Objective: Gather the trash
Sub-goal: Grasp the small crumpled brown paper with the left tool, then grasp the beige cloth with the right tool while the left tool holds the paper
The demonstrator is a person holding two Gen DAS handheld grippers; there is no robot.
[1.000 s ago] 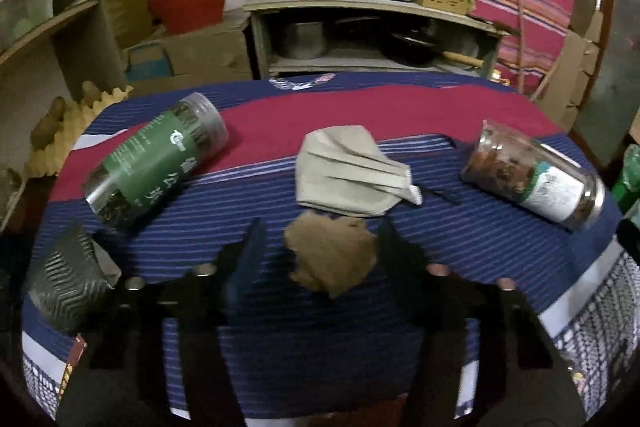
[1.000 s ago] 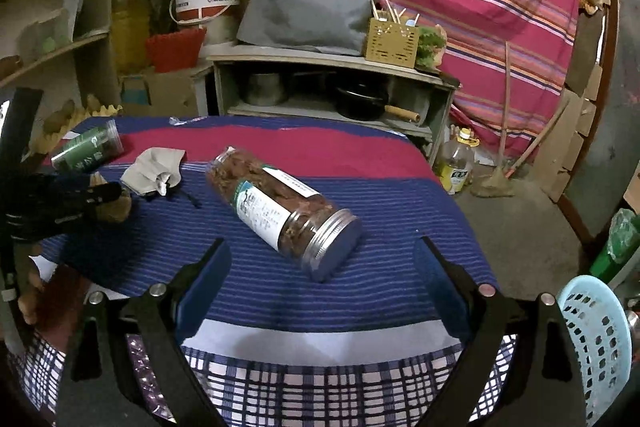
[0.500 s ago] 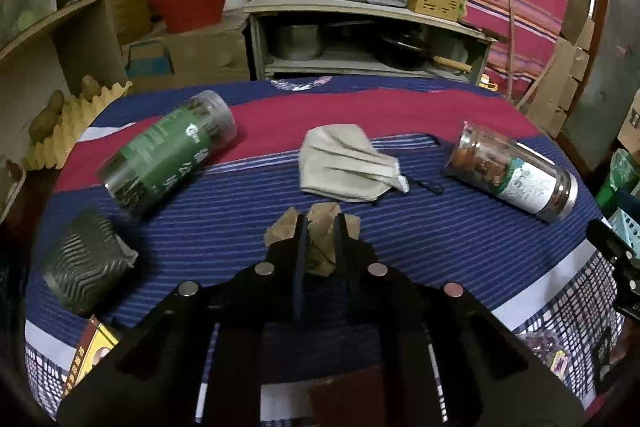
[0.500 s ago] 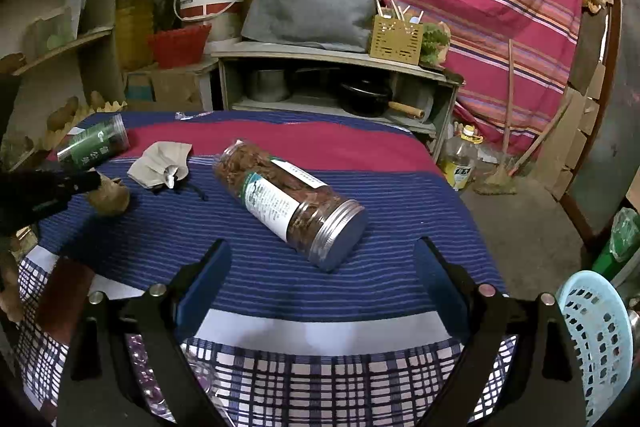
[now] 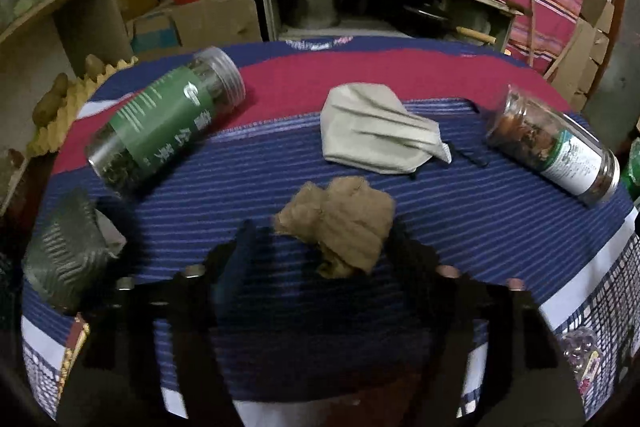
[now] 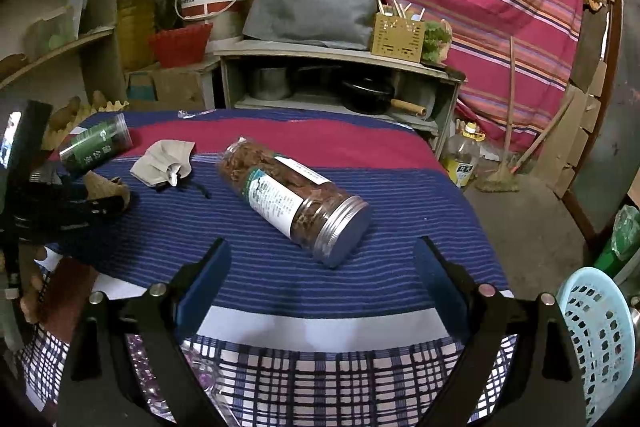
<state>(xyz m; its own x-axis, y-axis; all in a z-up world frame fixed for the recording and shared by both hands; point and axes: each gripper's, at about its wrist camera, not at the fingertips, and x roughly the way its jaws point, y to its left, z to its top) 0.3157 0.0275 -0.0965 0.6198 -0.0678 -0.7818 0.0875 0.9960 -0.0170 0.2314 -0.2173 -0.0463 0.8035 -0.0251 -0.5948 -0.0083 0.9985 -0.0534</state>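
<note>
Brown crumpled paper wad [image 5: 344,223], elongated roughly left-right, lies between the spread left claw [image 5: 320,247]; right claw [image 6: 320,267] likewise released.

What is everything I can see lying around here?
Crumpled brown paper wad: one, brown, between the open left fingers.
Folded beige face mask: one, beige, mid-table.
Green-labelled clear jar: one, lying at left.
White-labelled clear jar with metal lid: one, lying at right.
Grey ribbed cup: one, left edge.
Light blue plastic basket: one, beside the table.
Striped tablecloth: one, blue and red.
Left gripper: open.
Right gripper: open.
</note>
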